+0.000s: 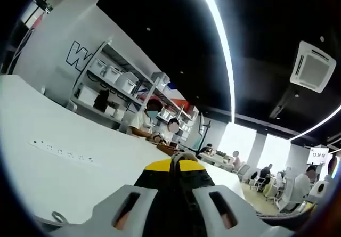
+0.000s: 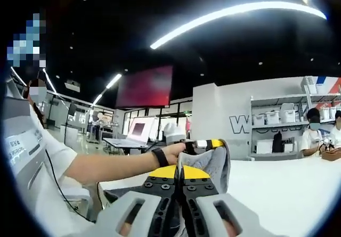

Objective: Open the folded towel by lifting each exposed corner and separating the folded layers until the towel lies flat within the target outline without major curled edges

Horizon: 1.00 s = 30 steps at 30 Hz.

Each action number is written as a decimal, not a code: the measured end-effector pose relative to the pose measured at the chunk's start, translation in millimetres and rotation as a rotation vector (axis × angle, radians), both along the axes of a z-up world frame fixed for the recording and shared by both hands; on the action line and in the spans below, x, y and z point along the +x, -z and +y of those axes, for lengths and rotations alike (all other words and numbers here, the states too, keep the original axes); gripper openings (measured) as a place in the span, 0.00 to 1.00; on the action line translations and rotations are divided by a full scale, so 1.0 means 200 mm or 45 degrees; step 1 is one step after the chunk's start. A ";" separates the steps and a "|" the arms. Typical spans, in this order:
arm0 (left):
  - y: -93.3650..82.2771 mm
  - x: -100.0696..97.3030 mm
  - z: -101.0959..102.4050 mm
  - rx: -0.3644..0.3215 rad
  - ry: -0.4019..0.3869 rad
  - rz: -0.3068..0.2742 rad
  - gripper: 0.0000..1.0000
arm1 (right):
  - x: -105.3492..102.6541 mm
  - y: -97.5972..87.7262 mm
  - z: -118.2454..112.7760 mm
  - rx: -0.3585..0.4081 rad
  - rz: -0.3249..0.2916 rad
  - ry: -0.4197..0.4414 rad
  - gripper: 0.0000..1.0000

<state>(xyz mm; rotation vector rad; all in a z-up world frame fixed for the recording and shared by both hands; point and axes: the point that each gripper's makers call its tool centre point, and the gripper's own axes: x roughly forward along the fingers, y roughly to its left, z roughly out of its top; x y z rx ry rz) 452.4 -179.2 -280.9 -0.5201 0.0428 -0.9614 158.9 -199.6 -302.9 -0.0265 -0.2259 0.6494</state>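
The right hand-held gripper (image 2: 181, 177) is clamped on a fold of the grey towel (image 2: 213, 165), lifted off the white bench (image 2: 277, 189); the other end, at 12 o'clock, meets the left hand-held gripper (image 2: 205, 144). Its own view suggests closed jaws. Unfolding seems midway: spreading flat remains.

In the right gripper view the right gripper (image 2: 181, 179) points forward with its jaws pressed together on grey cloth, while the person's hand (image 2: 173, 153), a dark band on the wrist, grips the left gripper (image 2: 205, 144) beyond it; the left gripper's (image 1: 184, 165) jaws meet too.
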 end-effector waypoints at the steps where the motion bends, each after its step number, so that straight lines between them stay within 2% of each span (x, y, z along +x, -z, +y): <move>1: 0.00 0.00 -0.01 -0.007 0.002 0.001 0.01 | 0.00 0.00 0.00 -0.006 -0.009 0.007 0.00; 7: -0.01 0.00 -0.05 -0.023 0.011 0.001 0.01 | 0.00 0.00 0.00 -0.012 -0.003 0.001 0.00; 12: -0.01 0.01 -0.09 -0.027 0.023 0.006 0.01 | 0.00 -0.02 -0.05 0.013 0.001 0.021 0.00; 20: 0.00 0.01 -0.15 -0.055 0.023 0.028 0.01 | 0.01 0.00 -0.11 0.027 0.004 0.058 0.00; 30: 0.04 0.00 -0.21 -0.057 0.040 0.069 0.01 | 0.01 0.05 -0.14 -0.060 -0.004 0.105 0.00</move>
